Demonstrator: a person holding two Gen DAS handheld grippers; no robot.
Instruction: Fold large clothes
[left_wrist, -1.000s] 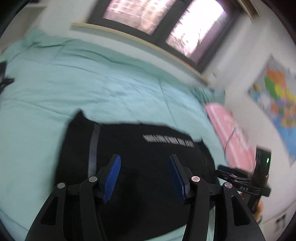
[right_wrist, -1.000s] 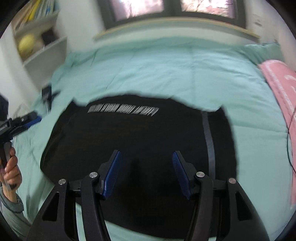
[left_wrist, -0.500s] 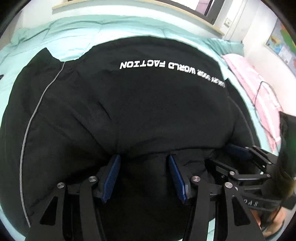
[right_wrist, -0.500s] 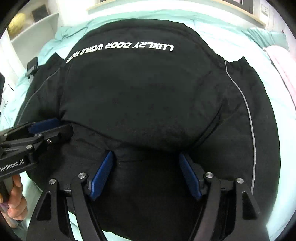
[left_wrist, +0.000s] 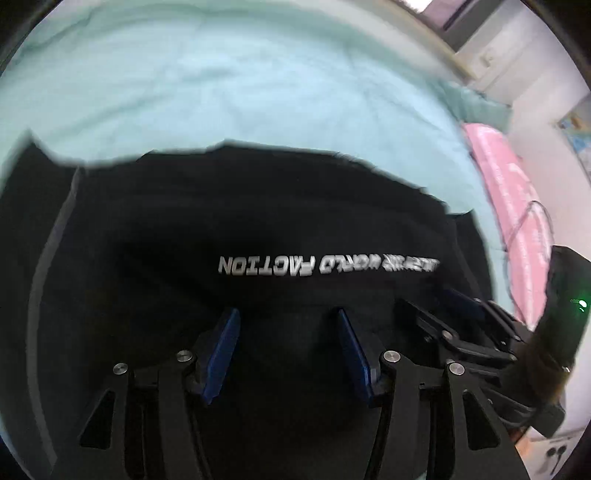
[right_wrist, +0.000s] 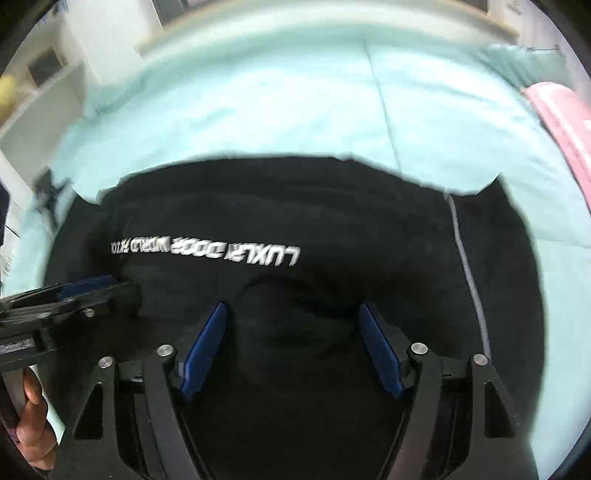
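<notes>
From my left wrist camera I see the left gripper (left_wrist: 286, 325) with its blue pads (left_wrist: 221, 354) spread wide and nothing pinched between them; they hang just over the near part of the black garment (left_wrist: 258, 229), and I cannot tell whether the tips touch the cloth. The garment lies spread across the mint-green bedspread (left_wrist: 221, 85), its far edge showing a dark uneven line against the pale cover, and a folded layer carries white lettering (left_wrist: 325, 264) that reads upside down from here, the clear part saying WORLD FACTION. A thin grey stripe (left_wrist: 38, 280) runs down the garment's left side in this view. Off to the right I see the right gripper (left_wrist: 461, 306) lying low on the garment, its body carrying a small green light (left_wrist: 583, 304), and past it a pink blanket (left_wrist: 513, 206) runs along the bed's right edge. From my right wrist camera the right gripper (right_wrist: 291, 325) also has its jaws well apart and empty, poised above the near part of the same black garment (right_wrist: 369, 229); the lettering (right_wrist: 207, 251) sits left of centre, motion-blurred, with LUXURY the readable part, and the grey stripe (right_wrist: 467, 273) curves down the right side. The left gripper (right_wrist: 85, 288) comes in from the left at the garment's edge, held by a hand (right_wrist: 31, 435) at the lower left corner. Both views are somewhat blurred, so fine creases in the cloth are beyond what I can make out
</notes>
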